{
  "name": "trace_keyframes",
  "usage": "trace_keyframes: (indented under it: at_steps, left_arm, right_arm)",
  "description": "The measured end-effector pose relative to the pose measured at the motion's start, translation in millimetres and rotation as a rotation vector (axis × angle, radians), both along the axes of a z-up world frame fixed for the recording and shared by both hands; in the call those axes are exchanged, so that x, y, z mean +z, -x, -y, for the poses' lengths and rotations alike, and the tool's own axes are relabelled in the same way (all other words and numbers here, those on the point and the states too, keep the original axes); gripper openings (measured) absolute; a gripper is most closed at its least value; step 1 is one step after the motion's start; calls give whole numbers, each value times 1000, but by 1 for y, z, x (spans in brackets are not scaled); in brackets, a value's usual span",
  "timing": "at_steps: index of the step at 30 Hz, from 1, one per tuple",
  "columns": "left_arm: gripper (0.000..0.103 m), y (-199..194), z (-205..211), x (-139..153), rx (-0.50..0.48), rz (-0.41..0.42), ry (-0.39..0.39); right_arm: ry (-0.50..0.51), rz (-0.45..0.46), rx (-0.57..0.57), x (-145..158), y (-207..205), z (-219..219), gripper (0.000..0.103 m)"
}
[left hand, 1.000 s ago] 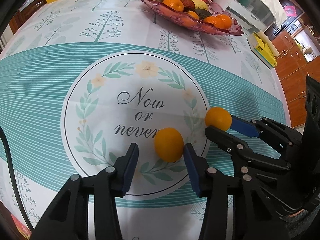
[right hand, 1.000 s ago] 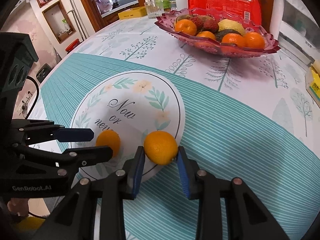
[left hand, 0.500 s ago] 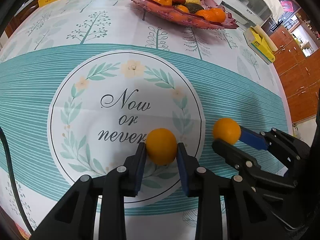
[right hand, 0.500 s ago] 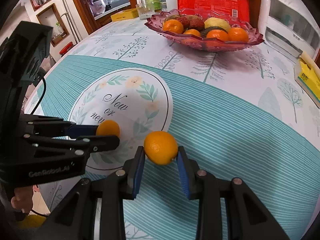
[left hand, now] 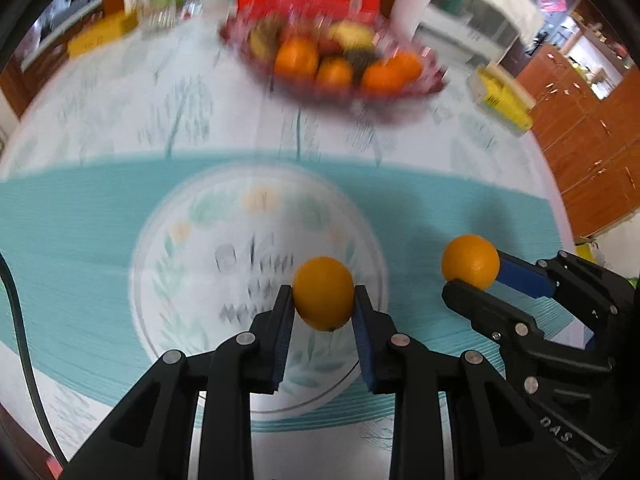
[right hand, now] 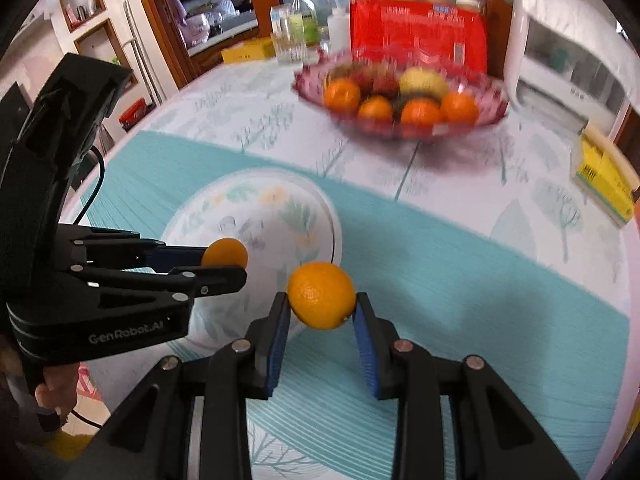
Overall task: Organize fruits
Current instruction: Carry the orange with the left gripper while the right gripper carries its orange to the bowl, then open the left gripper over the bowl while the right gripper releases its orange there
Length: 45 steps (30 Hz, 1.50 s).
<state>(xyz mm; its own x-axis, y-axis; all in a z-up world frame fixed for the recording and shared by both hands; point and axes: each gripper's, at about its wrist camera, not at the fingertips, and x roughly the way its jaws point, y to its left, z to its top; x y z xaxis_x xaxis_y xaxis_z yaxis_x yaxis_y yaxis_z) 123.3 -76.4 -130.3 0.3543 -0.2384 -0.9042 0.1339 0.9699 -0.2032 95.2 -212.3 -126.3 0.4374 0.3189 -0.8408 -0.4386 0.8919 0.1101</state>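
Blur: the fruit bowl (left hand: pixel 332 60) at the counter's (left hand: pixel 80 208) far edge is smeared; the tablecloth lettering is unreadable.
Change: a second ago the left gripper (left hand: pixel 323 306) stood open around its orange; both oranges now hang clear of the cloth.
Left: clamped on the left orange (left hand: pixel 323 294), over the round print.
Right: right gripper (right hand: pixel 322 310) clamped on the right orange (right hand: pixel 321 295), over the teal band.

Fruit bowl (right hand: pixel 400 120) at table (right hand: pixel 480 280) far side; box (right hand: pixel 604 176) to its right.
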Motion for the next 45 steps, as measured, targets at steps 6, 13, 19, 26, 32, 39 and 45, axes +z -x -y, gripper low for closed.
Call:
trace_keyframes:
  at_steps: [6, 13, 19, 26, 32, 39, 45]
  left_arm:
    - [27, -29, 4, 91, -65, 165, -90]
    - [27, -77, 1, 178, -101, 302, -182]
    - [27, -123, 11, 207, -131, 357, -256]
    - [27, -186, 17, 179, -142, 309, -230]
    - [27, -229, 21, 112, -175, 204, -194]
    - [27, -268, 17, 39, -222, 107, -167]
    - [28, -287, 8, 4, -234, 47, -148]
  right_arm:
    - [-15, 86, -35, 75, -25, 11, 32]
    - [-9, 249, -64, 179, -64, 22, 32]
    - [15, 341, -91, 230, -109, 18, 32]
    - [9, 288, -164, 207, -174, 9, 33]
    - [-41, 120, -226, 132, -224, 8, 33]
    - [-43, -22, -286, 54, -260, 1, 33]
    - [-41, -93, -332, 19, -275, -1, 33]
